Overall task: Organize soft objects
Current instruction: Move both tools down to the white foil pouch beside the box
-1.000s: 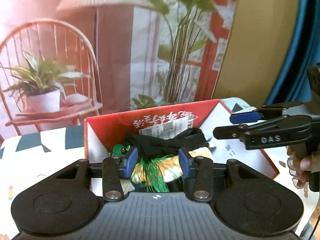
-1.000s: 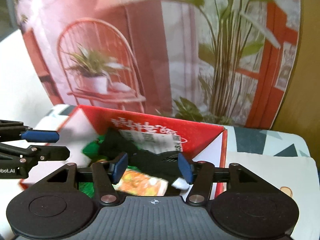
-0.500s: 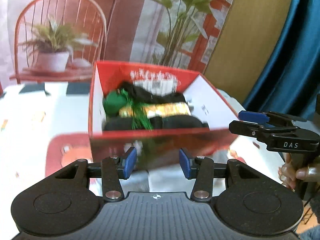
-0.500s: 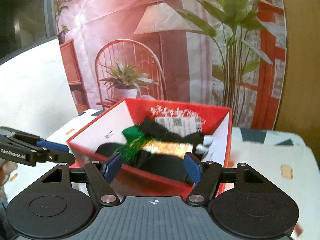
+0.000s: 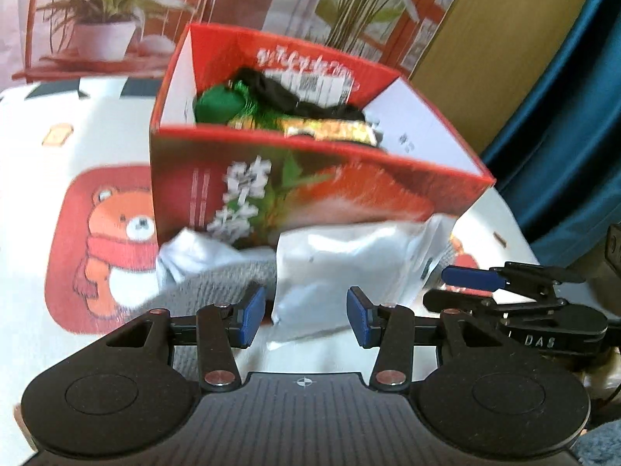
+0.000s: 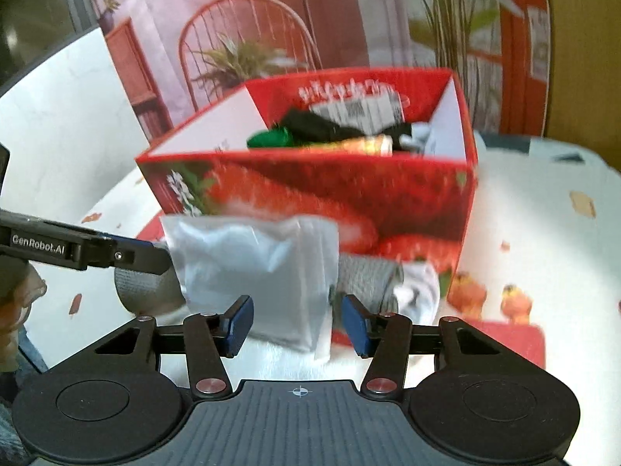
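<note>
The left gripper [image 5: 306, 312] is open. The right gripper [image 6: 297, 324], its jaws just closing, grips nothing. Between both lies a white pouch [image 6: 256, 272] on the desk [image 5: 27, 194], against the red box [image 5: 310, 186] of soft items.

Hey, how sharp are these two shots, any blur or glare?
Left wrist view: box print and white bag smeared by motion blur, gripper sharp. Right wrist view: box and bag smeared too, bright glare on the tabletop at right; fisheye bends the edges.
</note>
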Tool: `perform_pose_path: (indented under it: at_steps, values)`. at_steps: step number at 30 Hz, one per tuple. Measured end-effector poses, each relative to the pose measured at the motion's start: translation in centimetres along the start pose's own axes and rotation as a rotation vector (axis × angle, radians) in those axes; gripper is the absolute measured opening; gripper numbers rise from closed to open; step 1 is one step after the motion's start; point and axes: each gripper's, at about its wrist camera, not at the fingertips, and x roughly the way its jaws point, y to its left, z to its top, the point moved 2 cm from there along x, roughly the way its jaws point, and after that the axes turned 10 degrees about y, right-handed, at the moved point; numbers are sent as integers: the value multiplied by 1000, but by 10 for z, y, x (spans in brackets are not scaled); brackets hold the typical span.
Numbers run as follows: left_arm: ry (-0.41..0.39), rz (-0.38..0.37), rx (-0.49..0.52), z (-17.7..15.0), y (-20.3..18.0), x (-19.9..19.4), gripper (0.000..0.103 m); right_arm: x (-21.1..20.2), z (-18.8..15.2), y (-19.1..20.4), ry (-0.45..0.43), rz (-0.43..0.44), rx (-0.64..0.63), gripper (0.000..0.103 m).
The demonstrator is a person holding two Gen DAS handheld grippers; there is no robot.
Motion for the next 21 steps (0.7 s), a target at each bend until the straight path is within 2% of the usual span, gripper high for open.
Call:
perform_pose_path:
  at_steps: [3, 6, 13, 15, 21]
  values:
    - [15, 9, 6, -3, 2, 8, 48, 6, -1, -4, 7, 8, 25, 46]
    - [3, 30, 22, -1, 5, 11, 48, 10, 5, -5, -4, -7, -14, 46]
    - [21, 11, 21, 0, 8, 22, 47, 23, 17, -9, 10, -4, -23, 46]
    - [32, 2, 25, -1, 8, 25, 40, 26, 18, -9, 13, 11, -21, 46]
    - [57, 2, 14, -5, 12, 40, 40, 40, 16, -7, 48, 50, -13, 45]
